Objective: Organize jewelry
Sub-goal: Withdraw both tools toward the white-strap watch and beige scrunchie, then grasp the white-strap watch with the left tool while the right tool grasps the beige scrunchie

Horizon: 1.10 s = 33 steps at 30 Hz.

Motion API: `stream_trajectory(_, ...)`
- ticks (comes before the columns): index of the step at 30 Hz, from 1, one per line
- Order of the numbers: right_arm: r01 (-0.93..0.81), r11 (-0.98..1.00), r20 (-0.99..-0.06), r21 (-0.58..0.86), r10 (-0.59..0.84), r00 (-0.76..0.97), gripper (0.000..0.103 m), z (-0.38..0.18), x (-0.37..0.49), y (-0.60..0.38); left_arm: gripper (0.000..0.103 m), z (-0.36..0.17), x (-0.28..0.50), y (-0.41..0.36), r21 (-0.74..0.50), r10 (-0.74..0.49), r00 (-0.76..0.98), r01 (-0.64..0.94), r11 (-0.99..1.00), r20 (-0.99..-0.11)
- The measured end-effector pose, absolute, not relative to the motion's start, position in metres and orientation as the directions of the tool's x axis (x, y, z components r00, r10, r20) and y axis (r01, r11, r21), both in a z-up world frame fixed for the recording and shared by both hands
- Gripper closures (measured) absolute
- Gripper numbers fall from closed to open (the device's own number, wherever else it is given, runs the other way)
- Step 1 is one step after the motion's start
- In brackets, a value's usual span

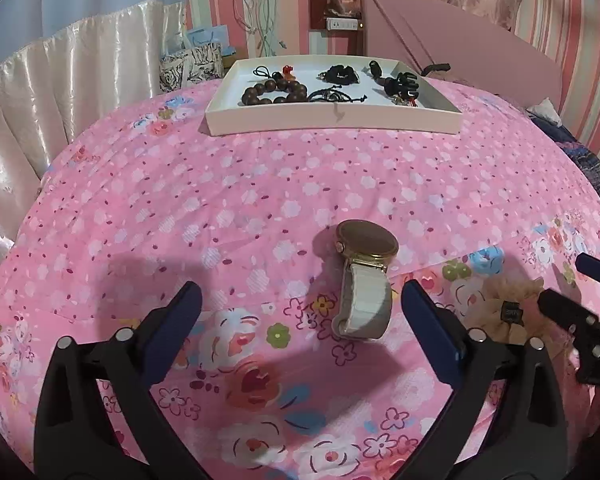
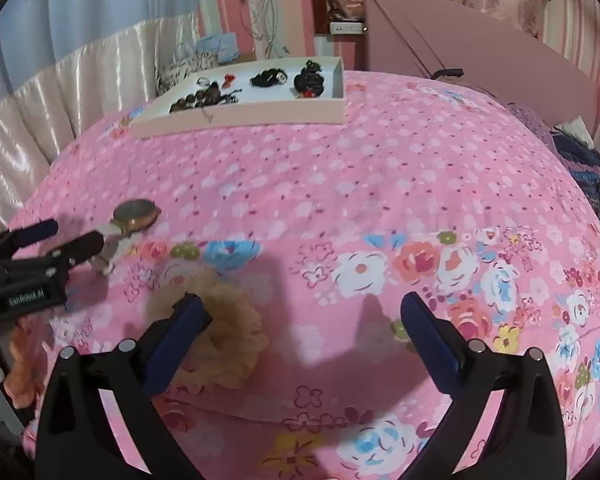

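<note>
The left tongs [image 1: 300, 312] stand wide open, empty, their blue pads either side of a gold wristwatch [image 1: 364, 276] with a cream strap lying on the pink floral bedspread [image 1: 220, 184]. The right tongs [image 2: 302, 322] are likewise spread apart, gripping nothing; the left pad overlaps a beige scrunchie [image 2: 228, 340], though contact is unclear. Farther off sits a shallow white tray [image 1: 332, 122] holding a wooden bead bracelet [image 1: 278, 90] and dark hair ties. Only the left view shows the scrunchie's small black tag [image 1: 512, 314].

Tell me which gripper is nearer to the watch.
Left. The left gripper is open with the watch between its fingers, close to its right finger. The right gripper is open further right, by the scrunchie.
</note>
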State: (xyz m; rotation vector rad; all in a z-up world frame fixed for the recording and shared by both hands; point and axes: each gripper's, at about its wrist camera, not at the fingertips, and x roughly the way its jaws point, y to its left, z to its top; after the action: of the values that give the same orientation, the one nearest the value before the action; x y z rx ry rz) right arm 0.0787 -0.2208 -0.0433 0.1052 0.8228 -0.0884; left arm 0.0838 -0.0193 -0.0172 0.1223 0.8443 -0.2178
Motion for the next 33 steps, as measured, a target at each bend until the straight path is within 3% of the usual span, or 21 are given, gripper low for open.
stream_trajectory(4,0.109,0.993,-0.759,0.043,-0.038,0.650,0.010,-0.054,0.085,-0.217,0.015,-0.018,0.085,-0.020,0.006,-0.158,0.635,0.247,0.969,-0.757)
stream_trajectory(8,0.106,0.993,-0.764,0.049,-0.031,0.644,0.015,-0.058,0.088,-0.217,0.032,-0.023,0.086,-0.025,0.003,-0.175,0.612,0.278,0.961,-0.772)
stream_trajectory(12,0.115,0.993,-0.769,0.035,-0.047,0.637,0.029,-0.060,0.094,-0.218,0.044,-0.030,0.088,-0.032,0.014,-0.175,0.588,0.302,0.953,-0.790)
stream_trajectory(16,0.112,0.993,-0.765,0.021,-0.056,0.642,0.032,-0.060,0.096,-0.216,0.054,-0.033,0.093,-0.032,-0.025,-0.207,0.562,0.314,0.949,-0.801)
stream_trajectory(18,0.107,0.994,-0.761,0.010,-0.062,0.646,0.036,-0.061,0.097,-0.214,0.063,-0.033,0.093,-0.032,-0.040,-0.223,0.556,0.322,0.946,-0.801)
stream_trajectory(20,0.097,0.995,-0.757,0.009,-0.057,0.651,0.044,-0.060,0.098,-0.212,0.078,-0.033,0.091,-0.034,-0.057,-0.245,0.545,0.339,0.939,-0.802)
stream_trajectory(23,0.094,0.996,-0.752,0.003,-0.060,0.657,0.059,-0.060,0.099,-0.211,0.080,-0.034,0.089,-0.037,-0.042,-0.240,0.550,0.348,0.937,-0.800)
stream_trajectory(26,0.093,0.995,-0.750,0.018,-0.048,0.660,0.064,-0.059,0.100,-0.214,0.080,-0.033,0.089,-0.036,-0.052,-0.246,0.548,0.345,0.937,-0.799)
stream_trajectory(29,0.104,0.994,-0.744,0.039,-0.041,0.667,0.082,-0.058,0.100,-0.219,0.081,-0.033,0.090,-0.034,-0.059,-0.247,0.548,0.337,0.940,-0.799)
stream_trajectory(33,0.116,0.989,-0.740,0.087,-0.014,0.673,0.090,-0.058,0.100,-0.227,0.081,-0.031,0.086,-0.036,-0.036,-0.234,0.568,0.338,0.940,-0.789)
